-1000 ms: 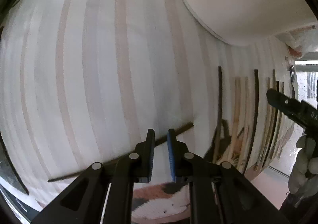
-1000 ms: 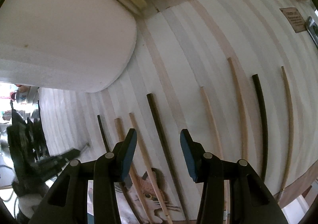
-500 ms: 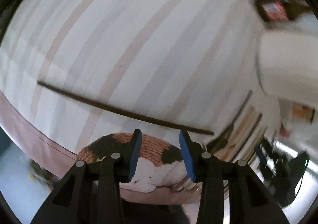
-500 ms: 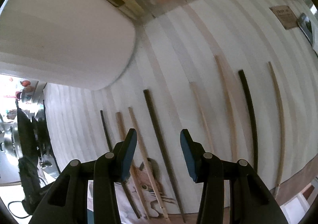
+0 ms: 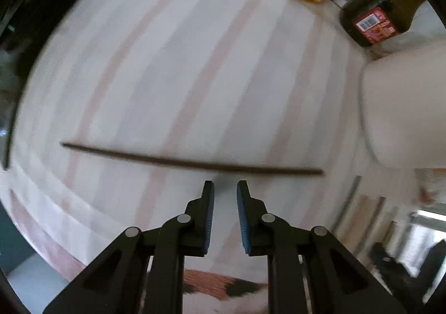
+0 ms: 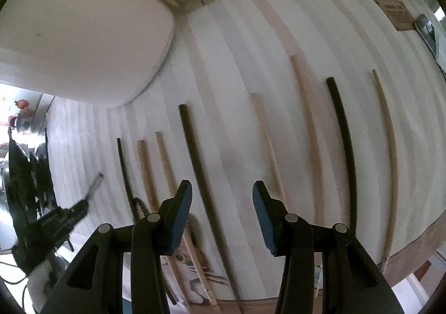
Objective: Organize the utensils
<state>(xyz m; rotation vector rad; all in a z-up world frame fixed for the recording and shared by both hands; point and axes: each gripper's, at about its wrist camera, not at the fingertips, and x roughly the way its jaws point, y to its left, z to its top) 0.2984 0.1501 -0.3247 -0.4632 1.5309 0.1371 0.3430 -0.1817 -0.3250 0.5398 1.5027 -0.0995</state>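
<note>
Left wrist view: the left gripper [image 5: 225,188] hovers empty, pads slightly parted, just short of a dark chopstick [image 5: 192,161] lying crosswise on the striped cloth [image 5: 172,77]. The right gripper [image 6: 222,188] gapes wide over a row of chopsticks [image 6: 308,130] lying side by side.

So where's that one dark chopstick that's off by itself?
In the left wrist view the lone dark chopstick lies crosswise on the striped cloth, just beyond the open left gripper, left of the white container.

Soft, even daylight; fisheye bending darkens every edge. The left view smears with motion blur beyond the left gripper [image 5: 225,188], the right stays sharper.
</note>
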